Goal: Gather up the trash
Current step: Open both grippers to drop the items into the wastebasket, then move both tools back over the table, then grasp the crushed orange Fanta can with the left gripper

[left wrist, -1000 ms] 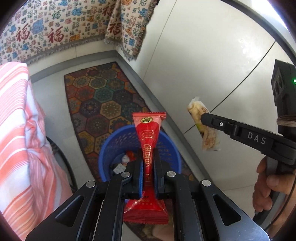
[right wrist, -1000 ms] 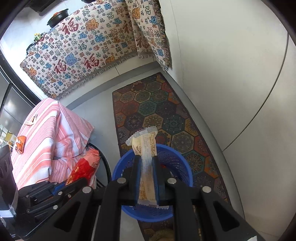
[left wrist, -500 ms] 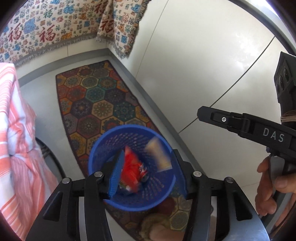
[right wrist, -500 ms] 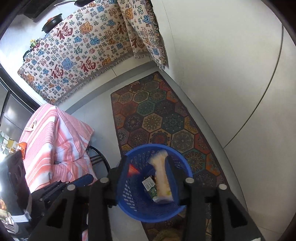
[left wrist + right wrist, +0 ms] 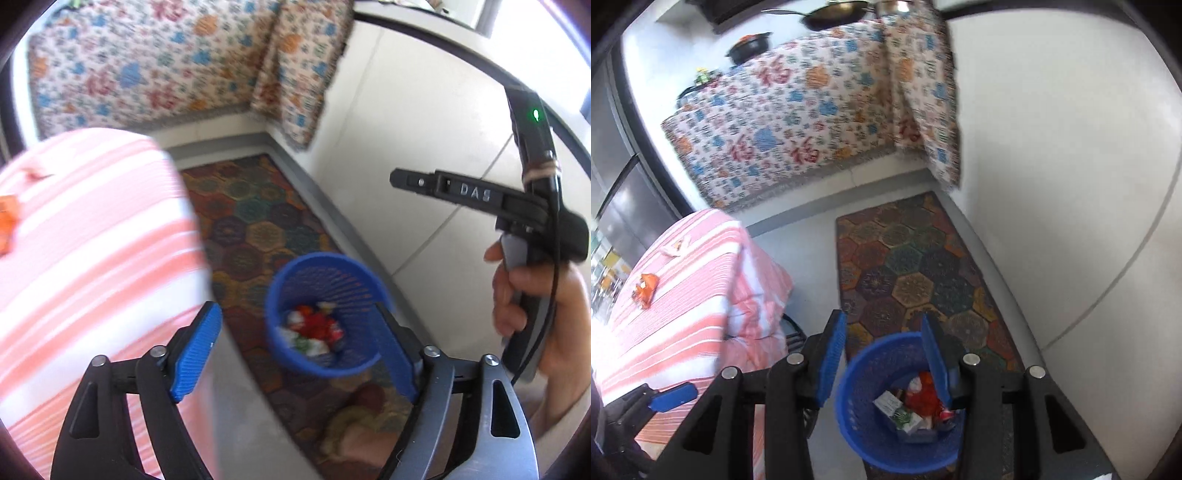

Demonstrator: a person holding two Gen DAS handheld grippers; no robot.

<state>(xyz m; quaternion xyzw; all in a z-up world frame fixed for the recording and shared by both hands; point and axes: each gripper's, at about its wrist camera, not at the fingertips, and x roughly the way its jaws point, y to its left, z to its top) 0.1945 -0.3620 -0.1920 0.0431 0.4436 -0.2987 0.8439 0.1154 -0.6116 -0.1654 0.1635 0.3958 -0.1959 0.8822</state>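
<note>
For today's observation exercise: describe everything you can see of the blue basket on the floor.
The basket is a round, bright blue bin, plastic by its look, with perforated mesh walls and a smooth solid rim. It stands upright and open-topped on the patterned rug, near the rug's end closest to the cameras and close to the white wall. Inside lies a loose pile of trash: red wrappers, white packets, something green. Neither gripper touches it. Its base is hidden.

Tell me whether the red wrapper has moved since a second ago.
Yes. The red wrapper has dropped from the left gripper, whose jaws have just been opening, empty now, into the blue basket on the rug.
</note>
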